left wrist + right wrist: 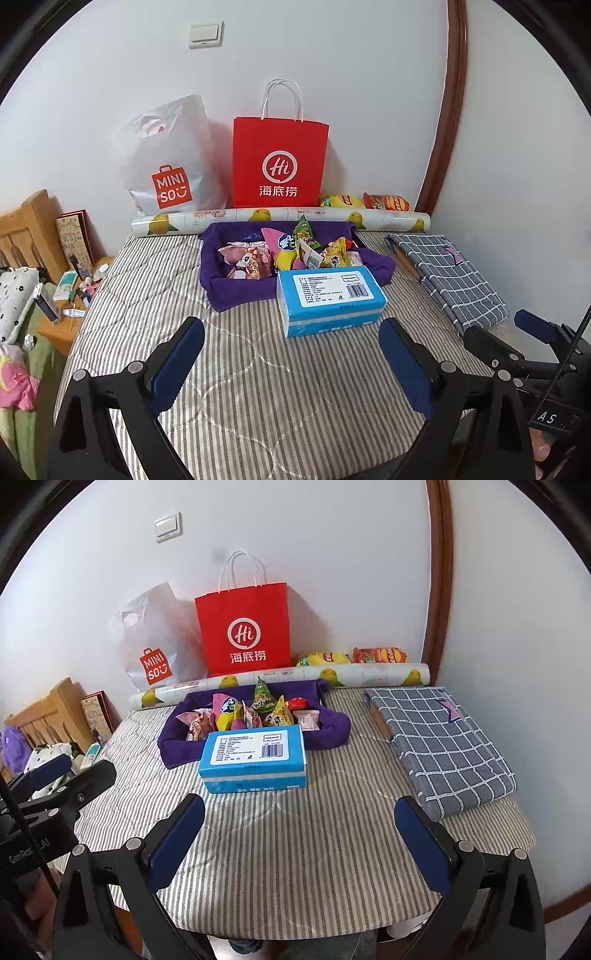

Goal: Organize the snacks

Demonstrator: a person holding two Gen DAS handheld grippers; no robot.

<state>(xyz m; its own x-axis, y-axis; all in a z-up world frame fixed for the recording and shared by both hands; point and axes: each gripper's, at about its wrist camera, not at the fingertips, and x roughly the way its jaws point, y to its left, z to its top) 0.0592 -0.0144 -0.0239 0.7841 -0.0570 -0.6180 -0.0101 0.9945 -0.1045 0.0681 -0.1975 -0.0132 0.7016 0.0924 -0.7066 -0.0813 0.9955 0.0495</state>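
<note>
On the counter, far middle: snacks [291,251] heaped in a purple cloth tray [221,284], many small bright packets in pink, yellow, green and red.
Just in front: blue tissue pack [328,299], label up, touching the tray's near edge.
Back wall: red paper bag [279,162], white plastic bag [170,162], patterned roll [280,218], 2 chip bags [365,201].
Right side: folded checked cloth [439,738].
Surface: striped grey and white cover [295,830].
Left gripper [291,354]: jaws wide, holding nothing.
Right gripper [299,830]: jaws wide, holding nothing.
Room: white walls, light switch [205,34], wooden headboard [29,229] at left.
</note>
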